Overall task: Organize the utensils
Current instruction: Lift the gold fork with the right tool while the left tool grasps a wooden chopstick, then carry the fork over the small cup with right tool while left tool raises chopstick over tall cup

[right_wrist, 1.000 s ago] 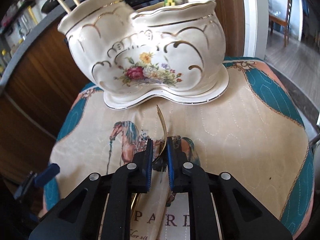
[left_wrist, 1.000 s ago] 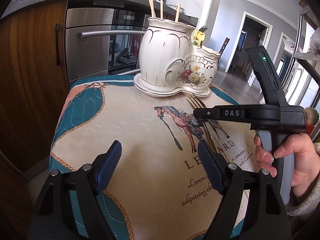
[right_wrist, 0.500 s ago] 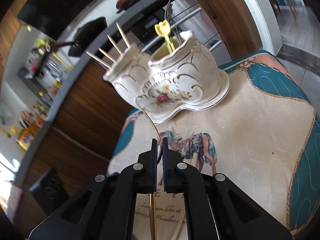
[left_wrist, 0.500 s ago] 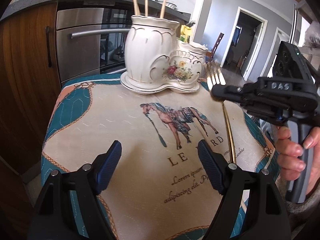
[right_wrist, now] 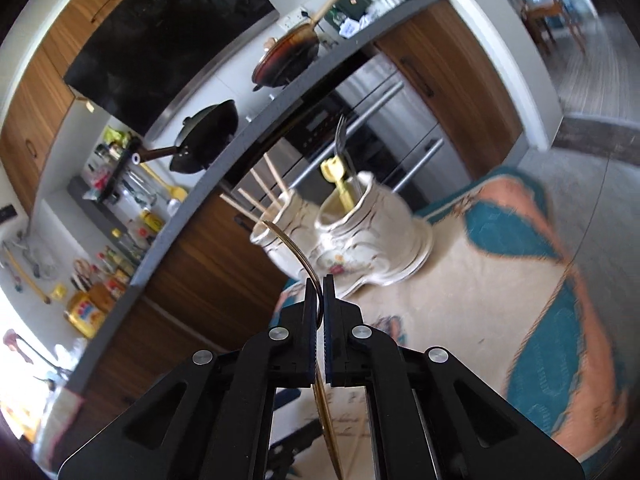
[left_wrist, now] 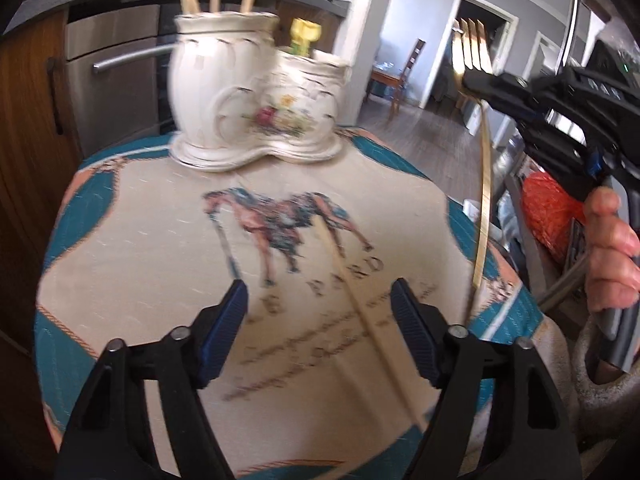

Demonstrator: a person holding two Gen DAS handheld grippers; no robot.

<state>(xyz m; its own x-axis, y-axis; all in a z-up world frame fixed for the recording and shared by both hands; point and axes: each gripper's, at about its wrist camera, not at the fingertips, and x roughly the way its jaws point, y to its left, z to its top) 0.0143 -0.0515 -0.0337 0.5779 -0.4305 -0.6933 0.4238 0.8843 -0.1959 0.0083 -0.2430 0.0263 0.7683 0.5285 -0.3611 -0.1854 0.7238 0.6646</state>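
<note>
Fork [left_wrist: 482, 184] lifted clear of cloth [left_wrist: 132, 248] since earlier frame, now in air off cloth's right edge, tines up. Right gripper [right_wrist: 319, 296] pinches fork below tines. Fork: gold, slim, curved handle, four tines. Holder [left_wrist: 224, 80], white ceramic, two cups, sits at cloth's far edge. One chopstick [left_wrist: 360, 304] lies on cloth. Left gripper [left_wrist: 320, 320] spread wide, holds nothing.

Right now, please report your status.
Right gripper shut on gold fork, lifted off cloth. Left gripper open, empty. Chopstick lies below it. Holder unobstructed.
</note>
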